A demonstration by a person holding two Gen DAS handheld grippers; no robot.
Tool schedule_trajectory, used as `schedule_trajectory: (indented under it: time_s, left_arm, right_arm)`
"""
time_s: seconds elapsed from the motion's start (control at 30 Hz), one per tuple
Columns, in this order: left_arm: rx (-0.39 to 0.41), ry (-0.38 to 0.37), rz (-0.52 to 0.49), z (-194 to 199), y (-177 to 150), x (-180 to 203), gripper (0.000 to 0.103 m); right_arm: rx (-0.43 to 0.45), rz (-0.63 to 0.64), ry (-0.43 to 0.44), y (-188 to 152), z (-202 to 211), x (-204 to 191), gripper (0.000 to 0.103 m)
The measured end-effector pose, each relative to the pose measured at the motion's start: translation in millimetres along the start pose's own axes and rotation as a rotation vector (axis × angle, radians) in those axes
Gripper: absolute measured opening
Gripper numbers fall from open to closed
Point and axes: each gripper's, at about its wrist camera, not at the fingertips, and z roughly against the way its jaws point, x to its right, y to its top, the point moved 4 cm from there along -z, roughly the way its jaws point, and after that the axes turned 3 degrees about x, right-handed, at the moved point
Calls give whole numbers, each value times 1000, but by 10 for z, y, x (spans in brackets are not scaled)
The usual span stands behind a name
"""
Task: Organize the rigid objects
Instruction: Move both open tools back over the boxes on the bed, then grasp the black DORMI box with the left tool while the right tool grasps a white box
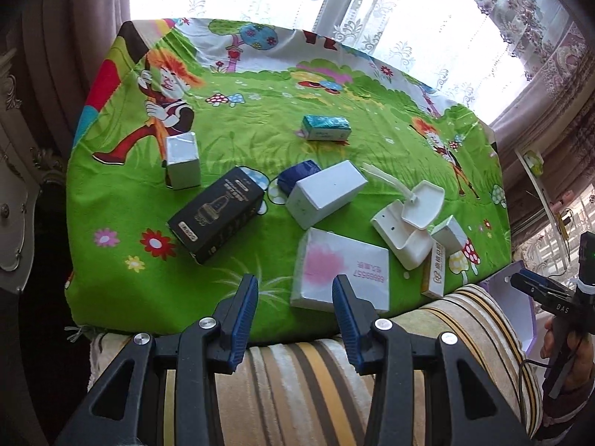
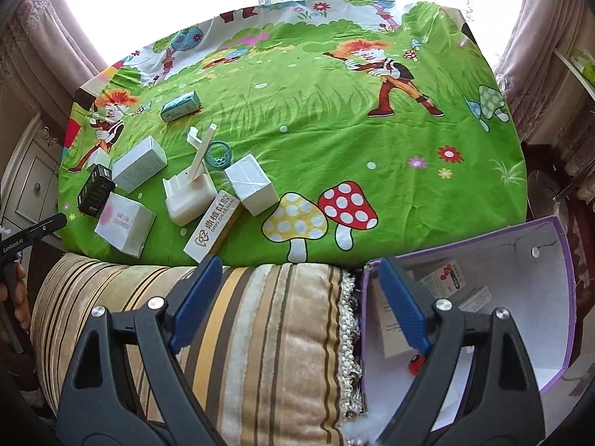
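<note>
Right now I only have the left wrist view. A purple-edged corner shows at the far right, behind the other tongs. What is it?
Observer: A purple-rimmed box, open at the top, standing right beside the striped cushion.
Operator: Anything in it yet?
Observer: Yes, several packets lie inside, and a small red item.
Operator: Are the right tongs carrying anything?
Observer: No. The right tongs are wide open and empty, one finger over the cushion and the other over the box.
</note>
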Motion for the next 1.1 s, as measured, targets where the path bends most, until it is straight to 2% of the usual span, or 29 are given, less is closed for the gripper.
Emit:
schedule_trajectory:
  time_s: [0.07, 0.13, 0.2, 0.33, 0.47, 0.57, 0.9, 0.97, 1.1]
  left_arm:
    - [6, 23, -1, -12, 53, -83, 54]
    - [14, 48, -9, -34, 119, -161, 56]
    - [10, 86, -17, -87, 182, -245, 58]
    - [-18, 186, -97, -275, 297, -338, 60]
    - [-40, 249, -154, -454, 390, -405, 63]
    - [-50, 267, -172, -554, 437, -437, 63]
    - [-59, 258, -259, -757, 454, -368, 63]
    - [-58, 242, -253, -778, 459, -372, 63]
    - [-51, 218, -248, -798, 443, -365, 58]
  right_arm:
    - [-9, 13, 3, 39, -72, -51, 88]
    - [-18, 22, 6, 75, -140, -94, 88]
    - [-22, 34, 11, 116, -205, -136, 88]
    - [-35, 60, 16, 198, -342, -208, 88]
    - [-50, 90, 17, 279, -497, -292, 88]
    - [-67, 121, 17, 325, -615, -360, 88]
    - [-111, 164, 28, 441, -989, -471, 87]
    - [-128, 161, 30, 449, -1052, -477, 80]
    - [-153, 170, 27, 425, -1127, -487, 55]
